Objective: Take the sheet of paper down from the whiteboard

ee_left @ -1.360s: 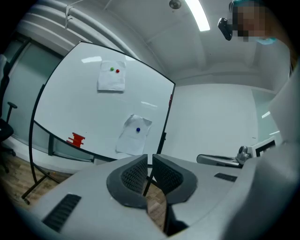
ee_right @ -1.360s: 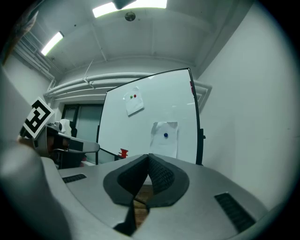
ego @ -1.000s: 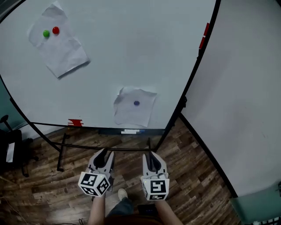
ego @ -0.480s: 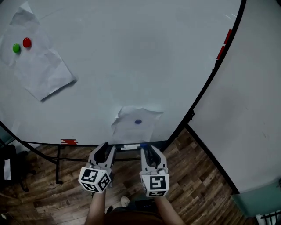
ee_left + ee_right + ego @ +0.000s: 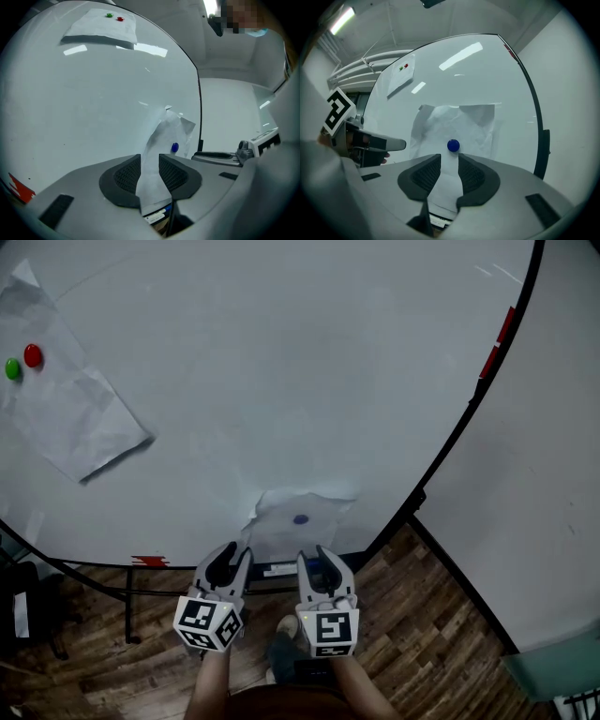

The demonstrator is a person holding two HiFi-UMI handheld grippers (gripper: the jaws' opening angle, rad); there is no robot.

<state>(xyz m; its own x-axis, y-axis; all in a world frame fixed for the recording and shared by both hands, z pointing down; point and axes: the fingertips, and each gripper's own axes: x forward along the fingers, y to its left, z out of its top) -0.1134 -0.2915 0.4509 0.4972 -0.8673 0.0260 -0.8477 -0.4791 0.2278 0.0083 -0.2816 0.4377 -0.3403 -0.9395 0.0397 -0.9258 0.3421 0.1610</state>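
A small crumpled sheet of paper (image 5: 302, 529) hangs low on the whiteboard (image 5: 281, 381), pinned by a blue magnet (image 5: 300, 518). My left gripper (image 5: 232, 559) is just below the sheet's left edge, its jaws apart, with the sheet (image 5: 164, 136) showing through the gap. My right gripper (image 5: 317, 561) is below the sheet's middle. Its jaws are opening with nothing pressed between them, and the blue magnet (image 5: 453, 145) lies just above the gap on the sheet (image 5: 459, 124). A larger sheet (image 5: 66, 413) hangs at the upper left under a red magnet (image 5: 33, 355) and a green magnet (image 5: 12, 368).
The board's black frame (image 5: 469, 413) curves down its right side and carries red strips (image 5: 497, 343). A pen tray (image 5: 281, 570) runs under the small sheet. A white wall (image 5: 544, 484) stands to the right, wooden floor (image 5: 422, 634) lies below, and the stand's legs (image 5: 122, 601) show at the left.
Both grippers have moved forward to the board and now sit right under the small sheet. The sheet looks nearer and larger. The right jaws stand a little wider.
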